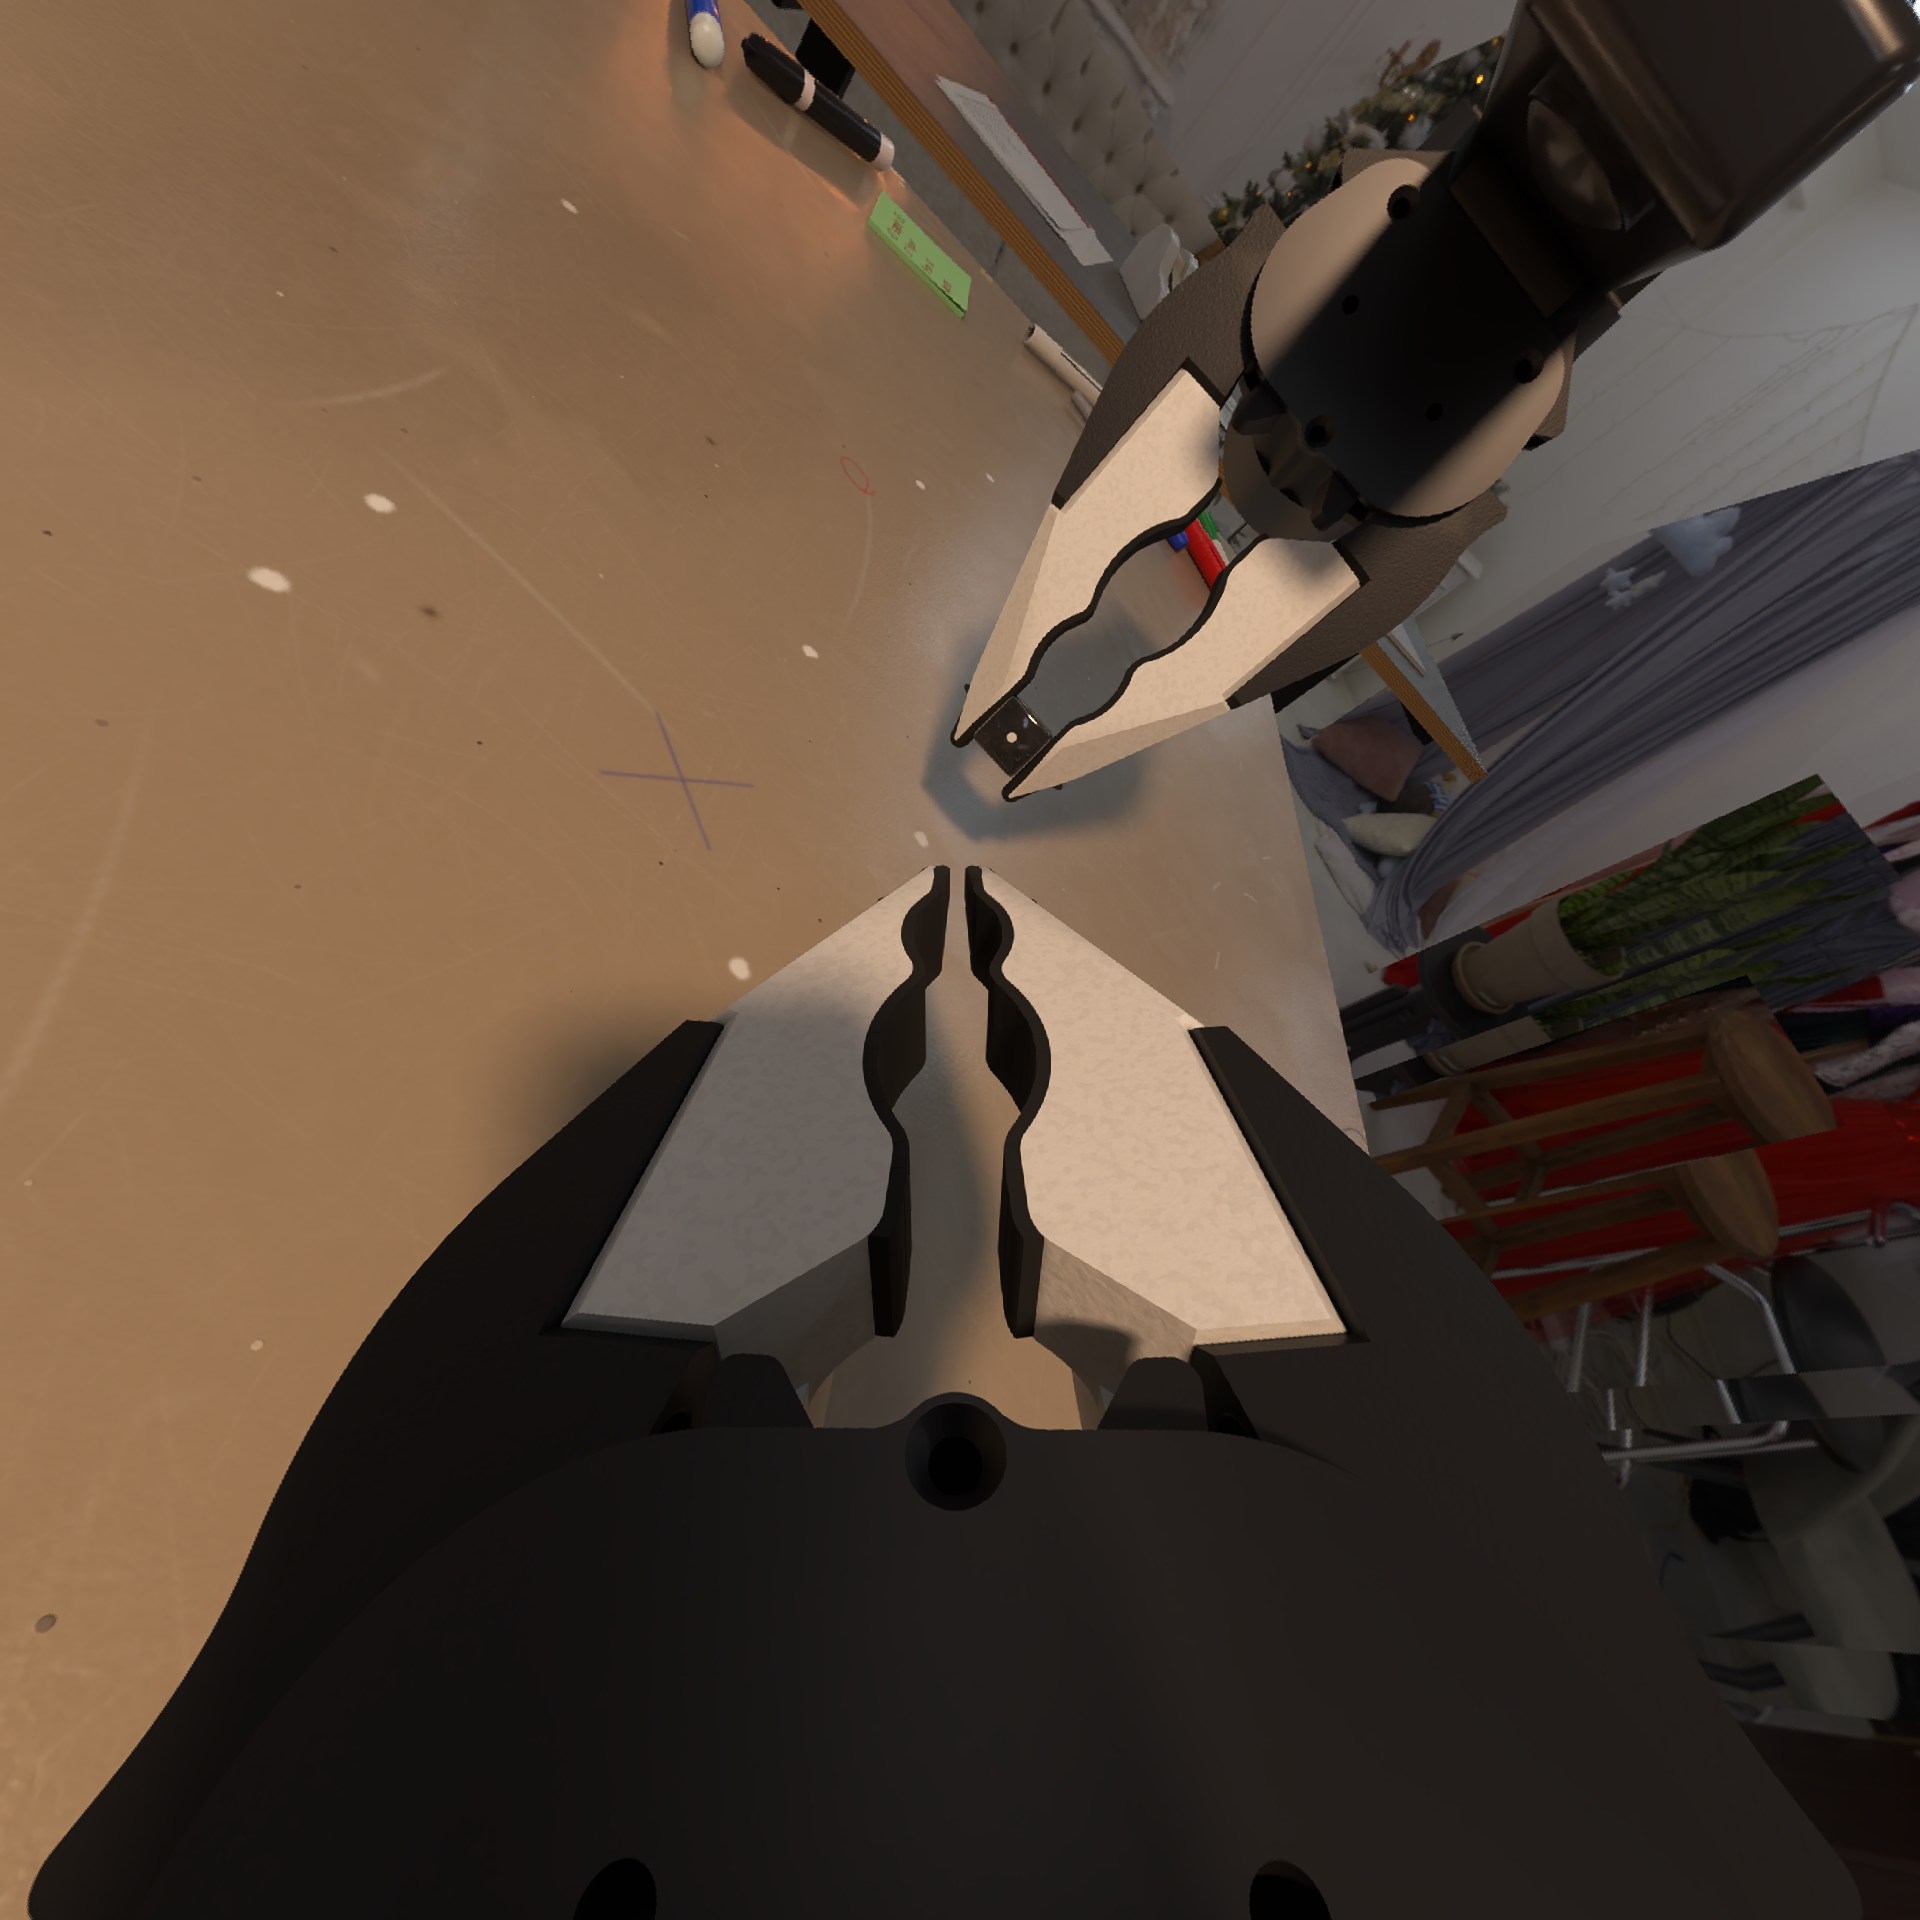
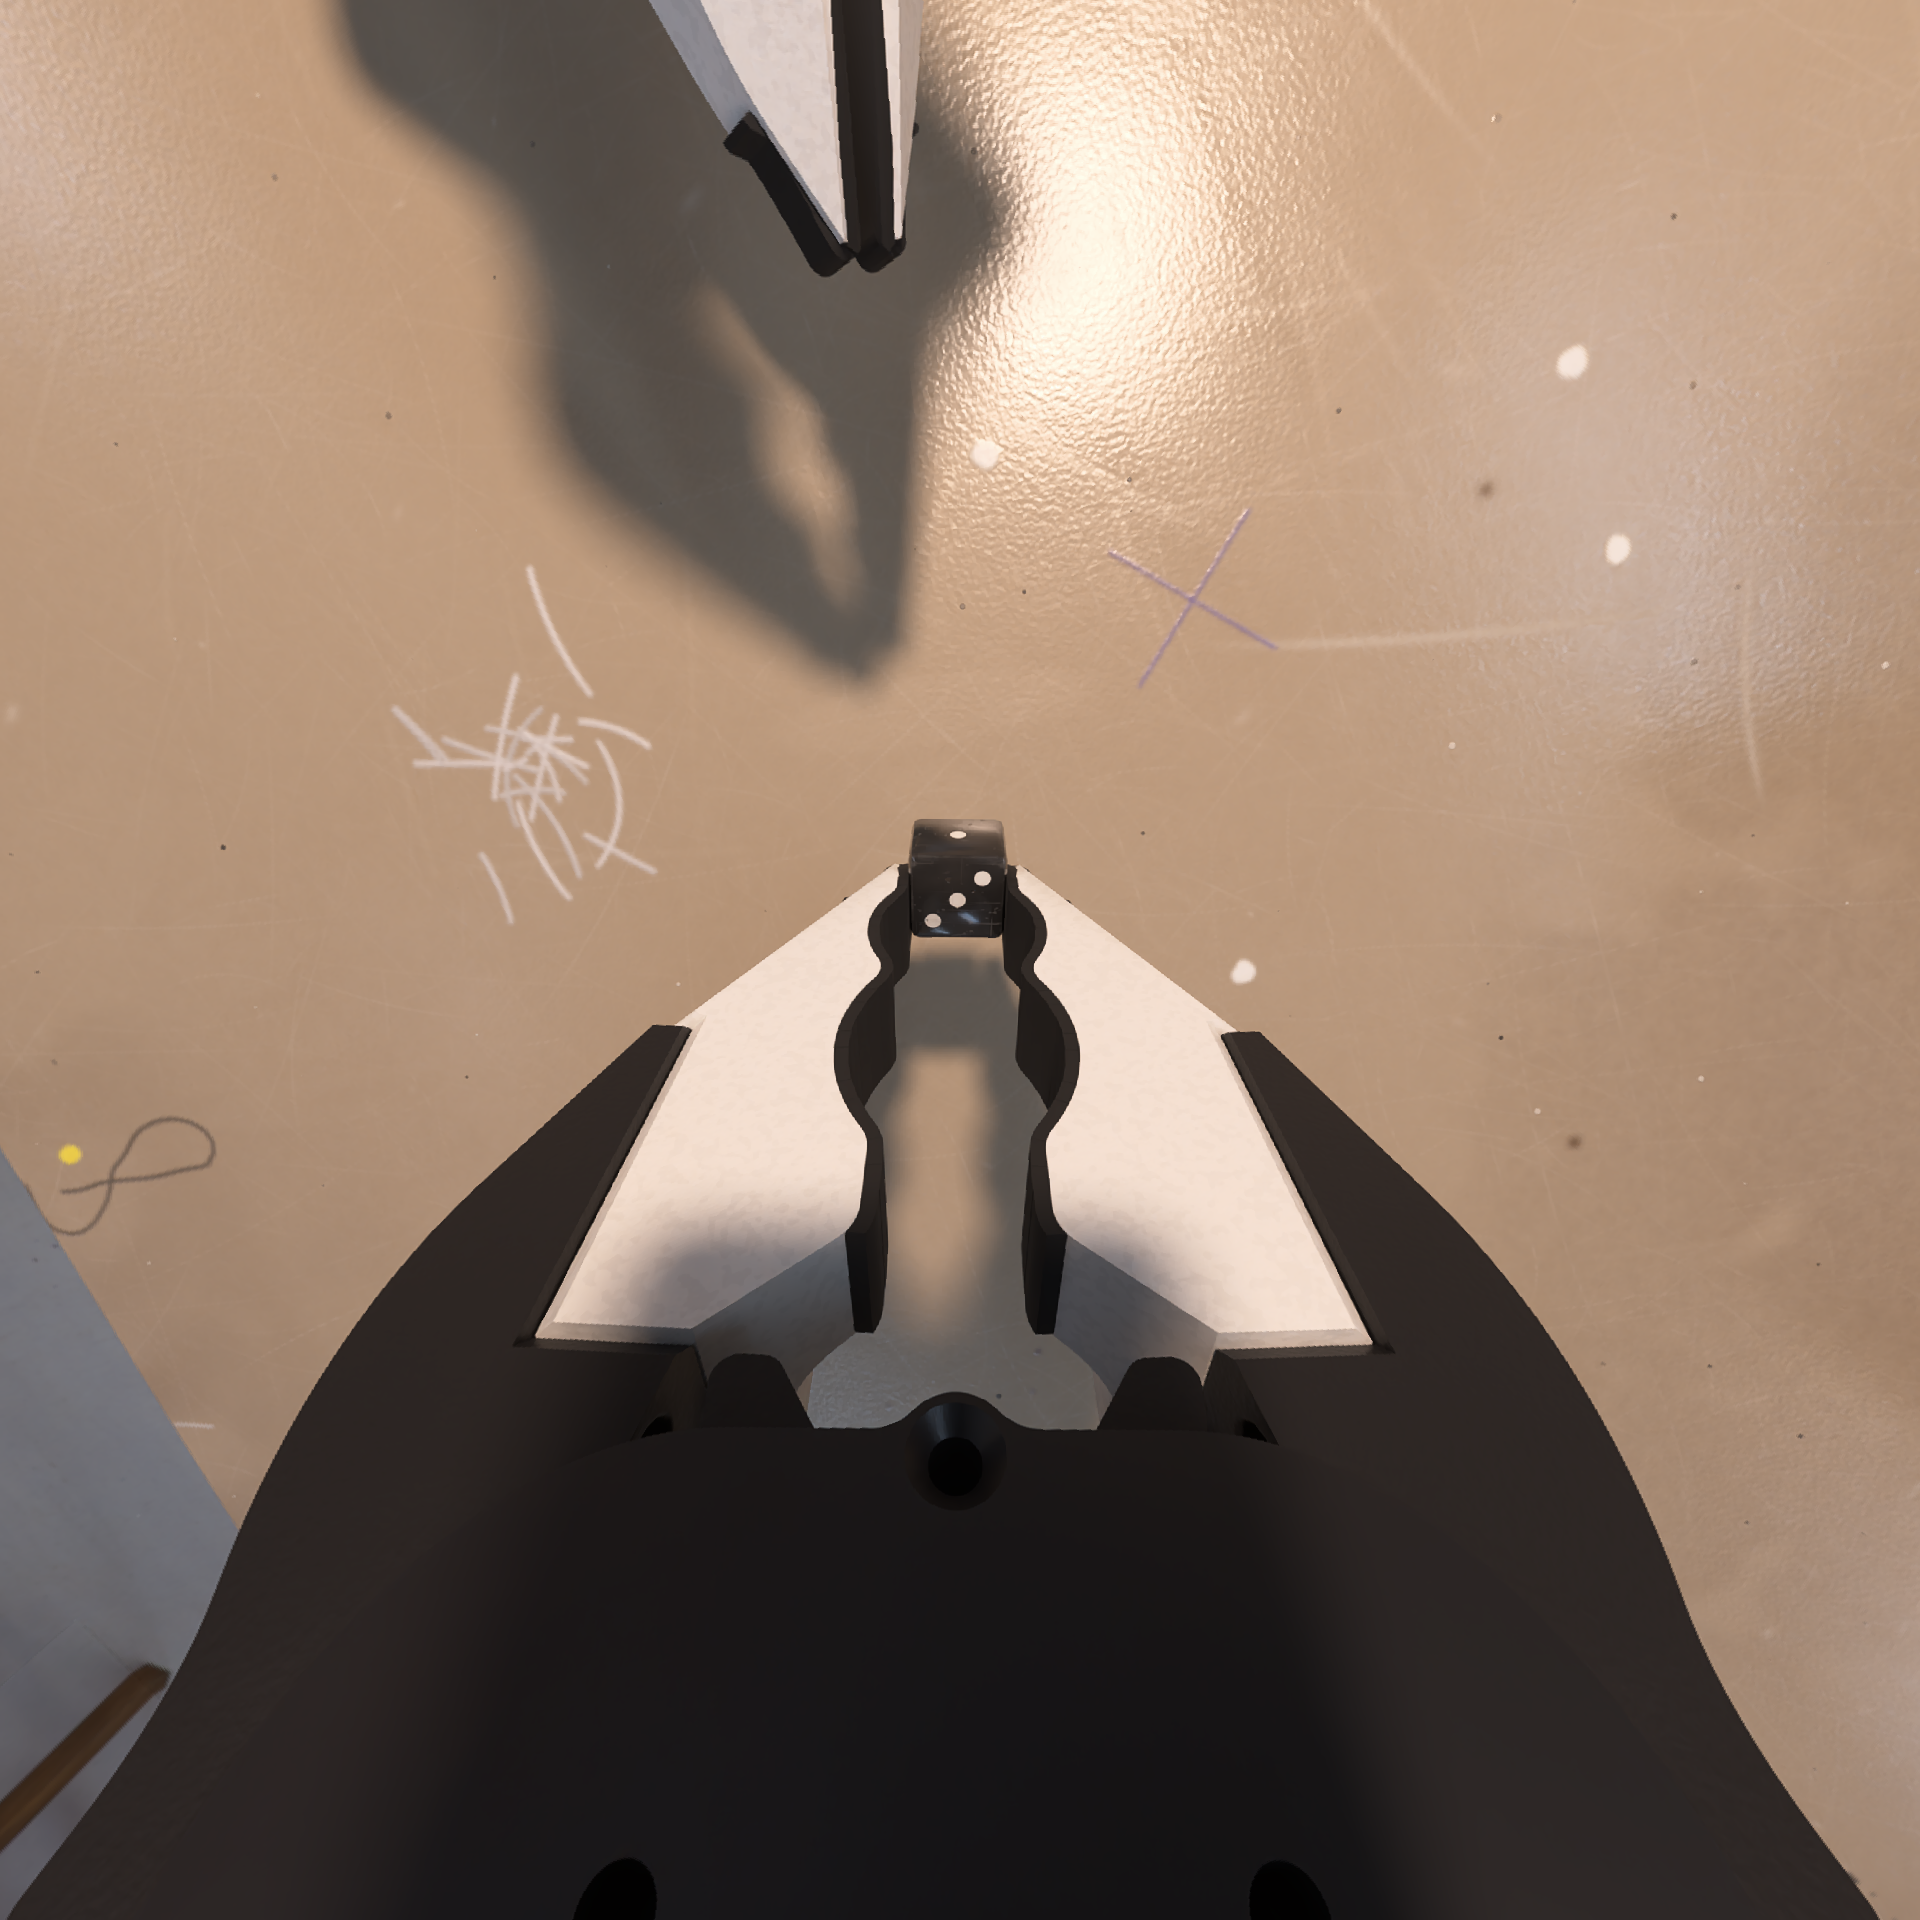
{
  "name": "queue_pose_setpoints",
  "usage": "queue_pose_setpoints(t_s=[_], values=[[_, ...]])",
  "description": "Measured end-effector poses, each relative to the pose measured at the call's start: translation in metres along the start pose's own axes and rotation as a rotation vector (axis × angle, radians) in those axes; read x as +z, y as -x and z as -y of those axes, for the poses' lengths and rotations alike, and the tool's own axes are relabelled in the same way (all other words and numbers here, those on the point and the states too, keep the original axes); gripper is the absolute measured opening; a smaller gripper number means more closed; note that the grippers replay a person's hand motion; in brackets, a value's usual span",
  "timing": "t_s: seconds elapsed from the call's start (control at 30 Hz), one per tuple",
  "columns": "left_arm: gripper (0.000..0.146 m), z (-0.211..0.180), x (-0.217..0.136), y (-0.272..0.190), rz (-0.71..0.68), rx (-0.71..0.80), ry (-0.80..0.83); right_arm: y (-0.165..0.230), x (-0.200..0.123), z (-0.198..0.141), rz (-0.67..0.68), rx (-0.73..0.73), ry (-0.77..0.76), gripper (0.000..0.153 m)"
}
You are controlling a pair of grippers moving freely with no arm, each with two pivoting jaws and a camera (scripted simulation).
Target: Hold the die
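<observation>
A small black die with white pips sits clamped between the tips of my right gripper, a little above the tan table. In the left wrist view the same die shows between the right gripper's white fingers, up and to the right. My left gripper is shut and empty, its tips nearly touching, a short way in front of the die. Its closed tips also show at the top of the right wrist view.
Two markers and a green card lie at the table's far edge. The table's right edge drops to a room with wooden stools. A purple X and white scratches mark the tabletop.
</observation>
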State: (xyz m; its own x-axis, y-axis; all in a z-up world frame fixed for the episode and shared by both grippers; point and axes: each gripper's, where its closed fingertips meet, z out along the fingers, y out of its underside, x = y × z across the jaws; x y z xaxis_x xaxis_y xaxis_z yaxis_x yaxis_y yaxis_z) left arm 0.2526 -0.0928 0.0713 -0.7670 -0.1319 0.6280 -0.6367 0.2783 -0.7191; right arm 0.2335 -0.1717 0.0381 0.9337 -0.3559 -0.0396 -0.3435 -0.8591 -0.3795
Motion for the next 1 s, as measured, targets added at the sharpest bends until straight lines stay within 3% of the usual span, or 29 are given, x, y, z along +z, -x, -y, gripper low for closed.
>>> queue_pose_setpoints(t_s=[0.7,1.0], values=[[0.0,-0.0023,0.0028,-0.0002,-0.008,-0.009,0.008,-0.0006,0.0048,-0.0032,-0.014,-0.019,0.028,0.016],[0.009,0.0017,-0.0008,0.0009,-0.007,-0.02,-0.001,-0.001,0.0028,-0.0011,-0.012,-0.013,0.005,0.016]])
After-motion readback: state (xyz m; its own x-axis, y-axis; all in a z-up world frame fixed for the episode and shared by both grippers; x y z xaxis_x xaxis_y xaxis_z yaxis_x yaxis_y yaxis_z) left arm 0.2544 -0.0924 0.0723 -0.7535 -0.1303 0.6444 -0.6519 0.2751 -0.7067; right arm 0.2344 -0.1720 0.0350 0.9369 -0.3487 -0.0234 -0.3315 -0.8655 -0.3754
